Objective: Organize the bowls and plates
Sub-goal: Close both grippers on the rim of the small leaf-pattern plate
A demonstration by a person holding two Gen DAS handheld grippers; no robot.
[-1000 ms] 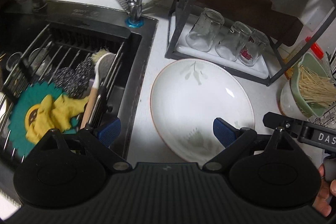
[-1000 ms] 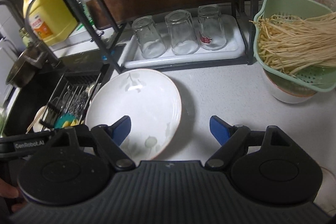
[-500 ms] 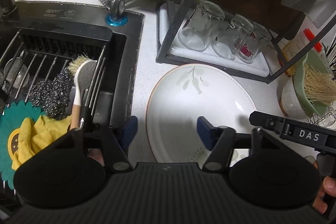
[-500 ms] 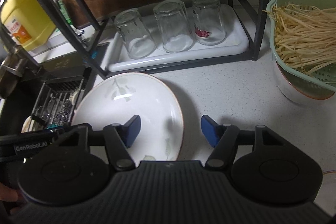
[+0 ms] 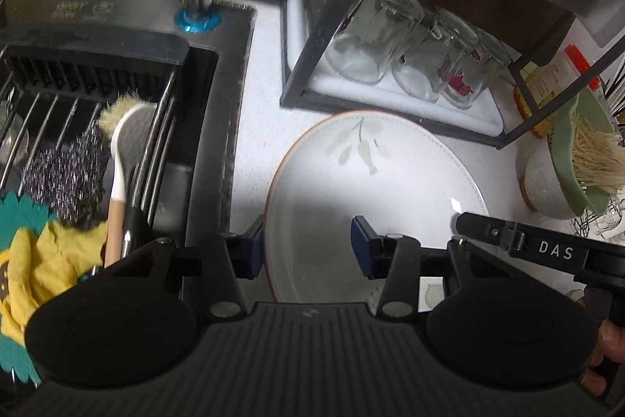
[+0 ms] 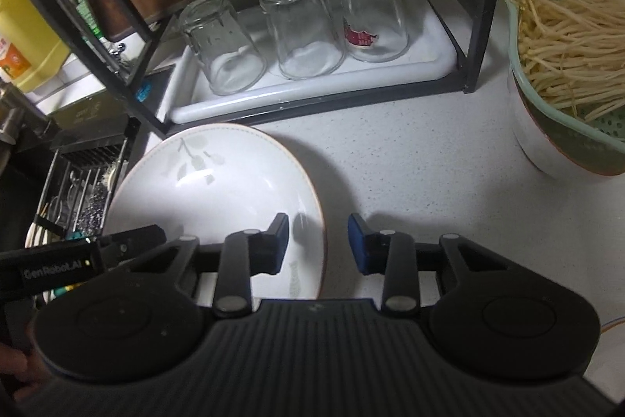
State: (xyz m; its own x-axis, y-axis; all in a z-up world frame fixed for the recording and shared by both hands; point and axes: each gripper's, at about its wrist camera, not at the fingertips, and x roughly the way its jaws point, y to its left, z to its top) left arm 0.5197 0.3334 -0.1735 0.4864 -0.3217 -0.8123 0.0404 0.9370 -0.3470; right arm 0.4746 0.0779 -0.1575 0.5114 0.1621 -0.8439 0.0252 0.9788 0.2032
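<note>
- The sink [image 5: 117, 127] lies far to my left, its rack holding a steel scourer [image 5: 64, 178], a dish brush [image 5: 125, 151] and a yellow cloth [image 5: 43, 260]; its dark rim runs just beside the plate's left edge, so I have little room on that side.
- My left gripper [image 5: 306, 247] straddles the plate's left rim: one blue pad sits outside the rim over the strip of counter by the sink, the other over the inside of the plate. The jaws are closing with the rim between them, and as far as I can see the pads do not press on it yet.
- The plate [image 6: 218, 182], white with a leaf pattern, lies flat on the pale counter [image 6: 410, 151], just in front of the rack's foot and between my two grippers.
- My right gripper [image 6: 318, 245] brackets the plate's right rim the same way, one pad above the inside, one over bare counter. Its jaws are closing too, rim between them, not gripping yet.
- I judge the step in hand to be a two-sided pick-up of this plate. Next, both pairs of pads must seat firmly on the rim before any lift, and both sides should rise together so the plate stays level.
- Behind the plate stands the black rack [image 6: 472, 26] with three upturned glasses [image 6: 297, 30] on a white tray [image 6: 429, 65]; going straight up keeps me off its bar.
- To the right the counter is open up to the green strainer [image 6: 566, 73] of bean sprouts, well apart.
</note>
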